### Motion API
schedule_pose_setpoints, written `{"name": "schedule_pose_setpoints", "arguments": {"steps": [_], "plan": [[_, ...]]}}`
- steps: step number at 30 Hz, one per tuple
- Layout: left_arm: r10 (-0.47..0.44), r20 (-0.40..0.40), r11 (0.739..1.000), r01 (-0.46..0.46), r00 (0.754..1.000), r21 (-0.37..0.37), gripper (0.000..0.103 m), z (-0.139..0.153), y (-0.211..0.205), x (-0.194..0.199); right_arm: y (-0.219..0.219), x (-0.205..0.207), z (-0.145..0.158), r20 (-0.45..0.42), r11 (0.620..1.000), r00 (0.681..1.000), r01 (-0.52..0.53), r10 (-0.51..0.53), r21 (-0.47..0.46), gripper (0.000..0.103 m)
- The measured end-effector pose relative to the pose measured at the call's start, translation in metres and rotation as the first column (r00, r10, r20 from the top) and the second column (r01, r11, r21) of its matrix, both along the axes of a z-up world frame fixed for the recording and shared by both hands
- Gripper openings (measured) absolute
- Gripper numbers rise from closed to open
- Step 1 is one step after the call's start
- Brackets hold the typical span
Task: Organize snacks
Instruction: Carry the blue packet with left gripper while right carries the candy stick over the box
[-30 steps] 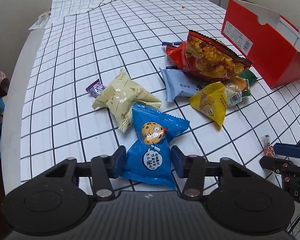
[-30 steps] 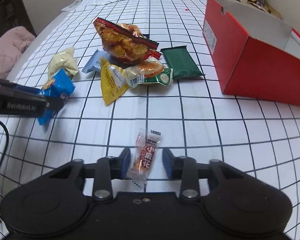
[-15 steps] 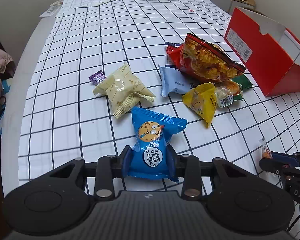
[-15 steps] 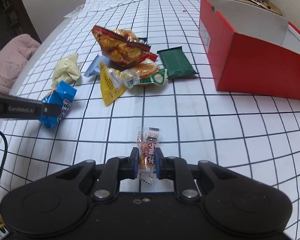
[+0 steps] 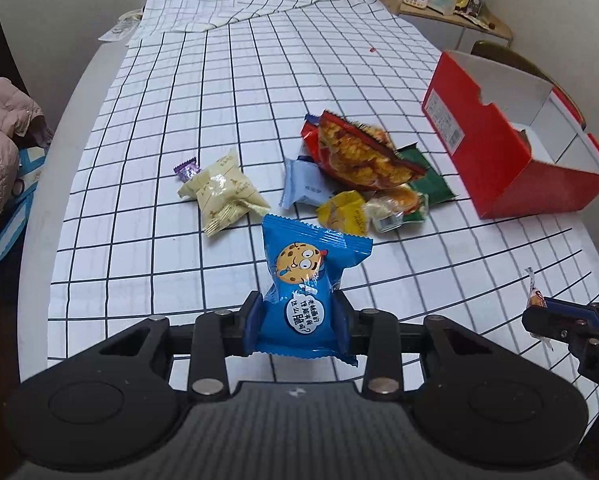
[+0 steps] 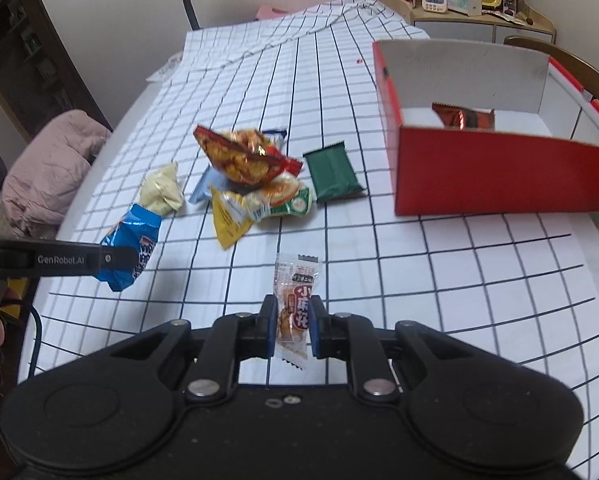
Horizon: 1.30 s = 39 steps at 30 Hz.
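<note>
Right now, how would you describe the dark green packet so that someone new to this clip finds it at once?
Start at the red box on the checked tablecloth, then look to the snack heap beside it. The dark green packet lies flat at the heap's edge nearest the box, next to the bun packet. It is the only plain, dark green wrapper there, flat and rectangular with crimped ends.

You had a blue cookie packet (image 5: 305, 280) bearing a cartoon cookie face, and a clear wrapper (image 6: 295, 304) with red lettering. The tablecloth (image 5: 227, 80) was white with a black grid, the box (image 6: 495, 176) red outside, white inside, holding a copper-brown packet (image 6: 465, 118).
</note>
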<state>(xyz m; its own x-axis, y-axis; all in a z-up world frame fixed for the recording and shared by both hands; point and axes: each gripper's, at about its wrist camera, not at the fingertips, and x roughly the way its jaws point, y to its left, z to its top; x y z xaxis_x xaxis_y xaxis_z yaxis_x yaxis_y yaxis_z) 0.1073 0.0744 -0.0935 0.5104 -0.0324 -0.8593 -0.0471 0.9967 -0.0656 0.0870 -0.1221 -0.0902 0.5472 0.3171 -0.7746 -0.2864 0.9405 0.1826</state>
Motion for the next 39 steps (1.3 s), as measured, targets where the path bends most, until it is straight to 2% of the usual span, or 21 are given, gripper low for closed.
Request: {"name": "schedule_pose_setpoints", "arguments": {"steps": [11,24,31,39], "plan": [[-0.012,0.042,1.0,0.013,0.999,-0.022,0.035,0.041,-0.047,0.002,-0.038,0.011,0.038,0.048,1.0,0.999,-0.003,0.002,0.009,0.014],[-0.068,0.106,0.997,0.07,0.992,-0.018,0.035,0.076,-0.134,0.046,-0.099,0.05,0.074,0.136,1.0,0.99,0.031,-0.031,0.003,0.014],[-0.081,0.119,0.996,0.085,0.99,-0.034,0.036,0.081,-0.177,0.085,-0.141,0.087,0.087,0.171,0.997,0.983,0.074,-0.072,-0.005,0.014],[-0.089,0.098,0.996,0.091,0.991,-0.014,0.035,0.073,-0.217,0.13,-0.176,0.124,0.083,0.162,0.995,0.983,0.092,-0.086,-0.031,0.014]]}}
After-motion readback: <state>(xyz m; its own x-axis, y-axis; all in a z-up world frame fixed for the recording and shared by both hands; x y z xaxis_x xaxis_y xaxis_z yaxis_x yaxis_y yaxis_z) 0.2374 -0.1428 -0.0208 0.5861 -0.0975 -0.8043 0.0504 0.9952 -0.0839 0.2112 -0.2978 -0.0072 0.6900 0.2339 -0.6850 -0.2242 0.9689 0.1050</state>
